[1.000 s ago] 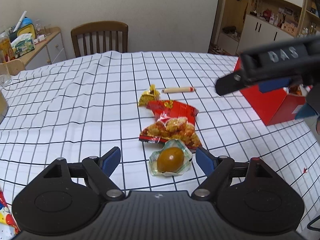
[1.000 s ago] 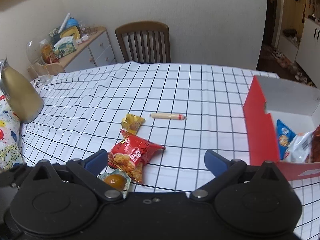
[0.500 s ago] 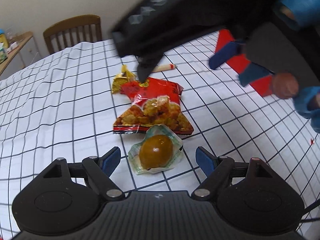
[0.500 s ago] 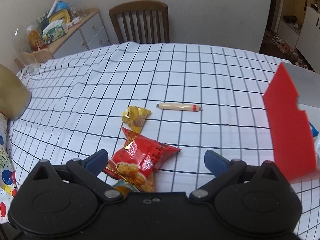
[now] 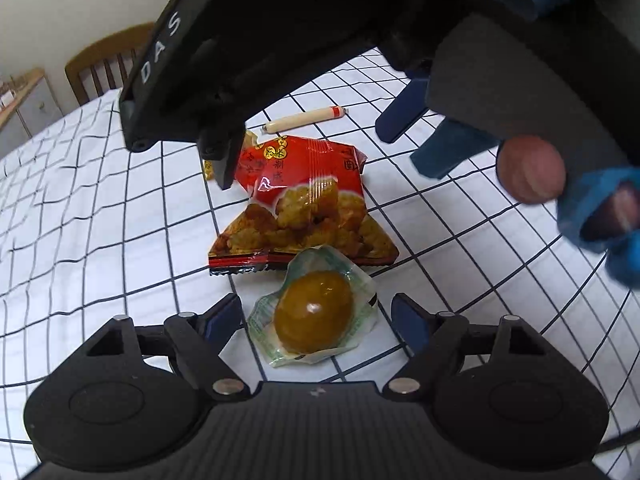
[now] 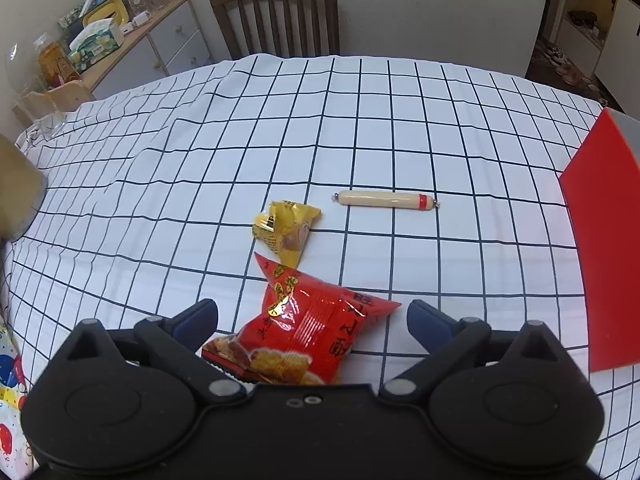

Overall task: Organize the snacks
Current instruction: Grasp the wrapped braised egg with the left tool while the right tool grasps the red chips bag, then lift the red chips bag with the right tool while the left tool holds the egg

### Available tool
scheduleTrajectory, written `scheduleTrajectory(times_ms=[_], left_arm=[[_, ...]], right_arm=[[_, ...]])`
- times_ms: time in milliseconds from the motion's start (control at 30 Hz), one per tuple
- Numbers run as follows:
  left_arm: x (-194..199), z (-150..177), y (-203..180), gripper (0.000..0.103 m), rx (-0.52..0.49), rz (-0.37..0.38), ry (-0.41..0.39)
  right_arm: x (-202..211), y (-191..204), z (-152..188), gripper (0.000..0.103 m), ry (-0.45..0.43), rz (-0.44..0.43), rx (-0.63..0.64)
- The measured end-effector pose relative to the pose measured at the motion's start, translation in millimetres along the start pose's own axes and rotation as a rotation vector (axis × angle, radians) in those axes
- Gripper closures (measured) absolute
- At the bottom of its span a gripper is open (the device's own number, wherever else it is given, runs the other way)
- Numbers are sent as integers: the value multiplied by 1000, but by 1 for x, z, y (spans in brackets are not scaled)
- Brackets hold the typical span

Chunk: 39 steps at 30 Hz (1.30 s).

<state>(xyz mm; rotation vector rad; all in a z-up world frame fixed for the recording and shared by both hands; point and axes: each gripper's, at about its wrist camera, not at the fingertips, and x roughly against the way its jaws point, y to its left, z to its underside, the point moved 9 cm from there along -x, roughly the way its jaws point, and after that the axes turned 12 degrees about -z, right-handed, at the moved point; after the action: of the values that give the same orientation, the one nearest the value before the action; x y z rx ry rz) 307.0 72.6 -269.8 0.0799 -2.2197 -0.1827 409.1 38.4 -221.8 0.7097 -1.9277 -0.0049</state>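
A red snack bag (image 5: 304,208) lies on the checked tablecloth, and it also shows in the right wrist view (image 6: 312,328). A wrapped brown egg (image 5: 314,312) lies just in front of it, between the fingers of my open left gripper (image 5: 318,318). My right gripper (image 6: 312,320) is open with the red bag between its fingers; in the left wrist view it hangs over the bag. A small yellow packet (image 6: 286,230) and a sausage stick (image 6: 384,200) lie beyond.
A red box (image 6: 604,248) stands at the right edge of the table. A wooden chair (image 6: 276,12) stands at the far side. A sideboard with clutter (image 6: 100,48) is at the back left. A patterned bag (image 6: 8,400) lies at the near left.
My right gripper has moved left and down from the red box to over the red snack bag. My left gripper has come closer to the wrapped egg.
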Motion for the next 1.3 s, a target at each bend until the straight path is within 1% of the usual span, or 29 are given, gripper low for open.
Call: scheduleTrajectory(times_ms=[167, 333, 367, 400, 500, 533, 600, 667, 700, 767, 933, 1033, 1300], left_arm=[[-7, 0, 2, 21, 35, 17, 20], [-7, -1, 5, 21, 66, 31, 15], [-6, -1, 7, 23, 74, 34, 16], [-6, -1, 7, 29, 78, 34, 14], [-3, -1, 10, 41, 79, 34, 13], [-3, -1, 10, 42, 78, 36, 14], [-1, 0, 11, 44, 77, 43, 16], [1, 0, 8, 46, 79, 45, 16], [0, 1, 9, 47, 80, 43, 15], [1, 2, 9, 48, 82, 38, 14], [-1, 4, 9, 50, 94, 45, 26], [3, 7, 9, 50, 134, 55, 46], [14, 13, 14, 50, 218, 50, 89]], right_arm=[[-10, 0, 3, 3, 16, -4, -21], [-19, -5, 4, 7, 30, -7, -63], [-21, -5, 5, 8, 33, -5, -66], [-23, -5, 6, 9, 38, -6, -67], [-25, -5, 9, 18, 49, 0, -58], [-26, -5, 9, 23, 52, -3, -58], [-25, -6, 10, 25, 51, -3, -61], [-24, -6, 10, 38, 49, -16, -64], [-23, -5, 10, 39, 47, -26, -64], [-20, -4, 9, 42, 41, -15, -54], [-11, -8, 8, 46, 11, 7, -38], [-3, -13, 8, 47, -9, 3, -43], [23, -30, 12, 48, -46, 1, -69]])
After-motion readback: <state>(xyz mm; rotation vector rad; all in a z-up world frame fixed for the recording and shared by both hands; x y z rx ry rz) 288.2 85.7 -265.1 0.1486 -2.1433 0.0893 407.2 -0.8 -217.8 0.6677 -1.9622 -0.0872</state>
